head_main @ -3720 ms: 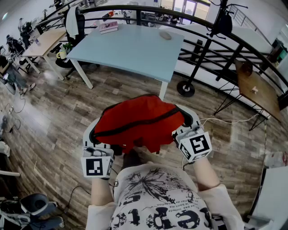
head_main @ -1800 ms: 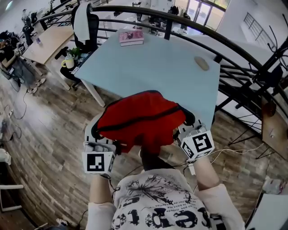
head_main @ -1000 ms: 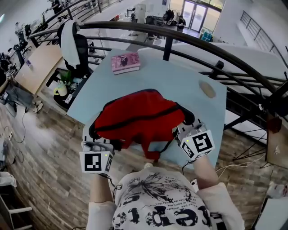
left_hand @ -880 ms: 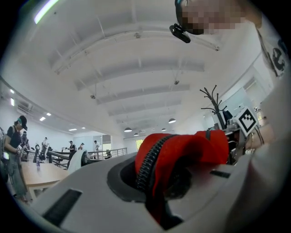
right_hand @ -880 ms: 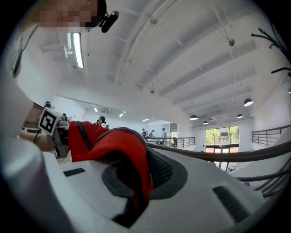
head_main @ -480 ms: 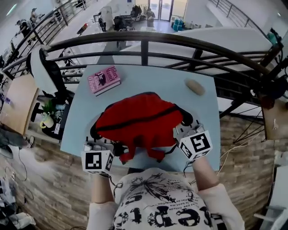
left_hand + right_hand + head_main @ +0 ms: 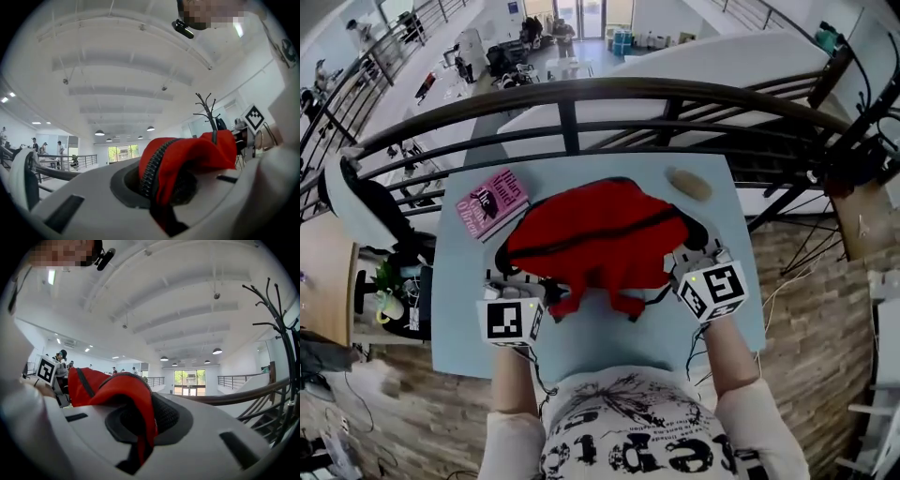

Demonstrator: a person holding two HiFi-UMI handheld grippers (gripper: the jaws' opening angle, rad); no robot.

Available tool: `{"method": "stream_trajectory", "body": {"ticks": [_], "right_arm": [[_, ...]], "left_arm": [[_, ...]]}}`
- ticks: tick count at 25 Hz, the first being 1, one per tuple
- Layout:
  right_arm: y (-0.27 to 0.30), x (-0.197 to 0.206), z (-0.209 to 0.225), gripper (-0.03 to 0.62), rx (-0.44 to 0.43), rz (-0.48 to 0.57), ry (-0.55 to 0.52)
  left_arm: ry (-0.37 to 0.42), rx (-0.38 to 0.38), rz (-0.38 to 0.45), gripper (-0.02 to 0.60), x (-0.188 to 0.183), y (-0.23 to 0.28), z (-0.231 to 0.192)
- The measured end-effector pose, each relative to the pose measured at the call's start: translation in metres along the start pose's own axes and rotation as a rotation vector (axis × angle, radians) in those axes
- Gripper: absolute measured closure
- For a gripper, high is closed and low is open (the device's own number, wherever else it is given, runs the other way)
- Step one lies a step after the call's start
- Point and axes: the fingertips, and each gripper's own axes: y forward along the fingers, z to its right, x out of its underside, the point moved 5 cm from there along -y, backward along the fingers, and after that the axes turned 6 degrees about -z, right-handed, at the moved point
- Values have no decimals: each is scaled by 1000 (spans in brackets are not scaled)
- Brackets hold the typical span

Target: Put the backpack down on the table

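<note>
A red backpack [image 7: 595,230] with a black zipper hangs between my two grippers over the light blue table [image 7: 600,347]. My left gripper [image 7: 514,274] is shut on the backpack's left edge; in the left gripper view the red cloth and zipper [image 7: 187,152] are pinched in the left gripper [image 7: 161,206]. My right gripper [image 7: 686,253] is shut on the right edge, and red cloth [image 7: 126,390] is clamped in the right gripper [image 7: 136,446]. Red straps [image 7: 628,305] dangle toward the tabletop. Whether the bag's underside touches the table I cannot tell.
A pink book [image 7: 492,203] lies at the table's far left. A tan oval object [image 7: 687,184] lies at the far right. A black railing [image 7: 581,94] runs behind the table, with a drop to a lower floor beyond. A chair [image 7: 361,202] stands left.
The person has walked up to the table. Both grippers carried the backpack forward from over the wooden floor to over the tabletop. The grips have not changed.
</note>
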Motion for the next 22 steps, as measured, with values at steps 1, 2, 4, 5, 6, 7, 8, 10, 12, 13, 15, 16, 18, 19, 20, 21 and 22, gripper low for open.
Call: {"method": "stream_trajectory", "body": {"ticks": [1, 2, 4, 5, 6, 7, 8, 10, 12, 13, 15, 16, 18, 19, 20, 21, 22], "right_arm": [[7, -1, 5, 586, 12, -3, 0], [15, -1, 10, 586, 22, -7, 1], [31, -3, 18, 586, 40, -18, 6], [39, -3, 22, 586, 50, -26, 10], [47, -5, 26, 586, 59, -33, 15], [55, -6, 30, 586, 68, -38, 18], [62, -8, 34, 586, 76, -41, 17], [75, -12, 42, 586, 88, -39, 13], [86, -17, 50, 586, 90, -32, 12], [90, -18, 54, 586, 90, -29, 10], [97, -20, 61, 586, 87, -25, 4], [100, -21, 64, 586, 85, -25, 1], [105, -19, 66, 586, 81, -29, 1], [107, -15, 67, 586, 79, -34, 5], [108, -11, 67, 586, 77, -42, 11], [109, -4, 68, 586, 76, -54, 18], [110, 4, 67, 586, 75, -69, 25]], "left_arm": [[-2, 10, 2, 554, 2, 10, -3], [-7, 19, 1, 554, 3, 20, -7], [-5, 39, 1, 554, 10, 39, -15], [1, 46, 1, 554, 12, 48, -19], [8, 52, 0, 554, 14, 57, -22], [13, 57, -1, 554, 14, 65, -25], [16, 60, -2, 555, 12, 73, -28], [23, 68, 6, 554, 10, 89, -34], [30, 74, 22, 554, 8, 102, -40], [33, 75, 29, 555, 6, 107, -42], [42, 79, 45, 555, 5, 116, -45], [47, 78, 51, 555, 6, 120, -46], [44, 75, 54, 555, 10, 125, -47], [35, 75, 50, 555, 14, 126, -47], [25, 77, 41, 555, 20, 127, -46], [15, 80, 28, 555, 28, 127, -45], [4, 85, 12, 555, 36, 127, -44]]}}
